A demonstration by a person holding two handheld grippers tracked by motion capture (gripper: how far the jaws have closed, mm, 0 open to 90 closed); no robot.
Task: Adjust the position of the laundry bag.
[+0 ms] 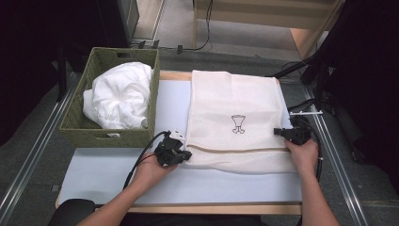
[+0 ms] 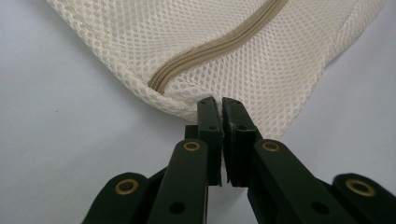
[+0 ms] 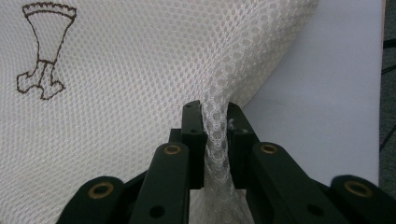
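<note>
One mesh laundry bag (image 1: 233, 120) lies flat mid-table w/ zipper (image 2: 219, 44) near front edge. Left gripper (image 1: 181, 153) pinches its front-left corner, right gripper (image 1: 280, 133) clamps a fold at its right edge. Woven basket (image 1: 77, 117) at left holds white cloth (image 1: 120, 96).

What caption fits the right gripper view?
Right gripper pinching a fold of the cream mesh laundry bag beside its brown emblem.

Cream mesh bag (image 1: 233, 117) with tan zip (image 2: 219, 44) and brown emblem (image 3: 44, 51); green basket (image 1: 80, 127), upper left, holds white cloth (image 1: 120, 96); pale-blue table (image 1: 171, 101).
</note>
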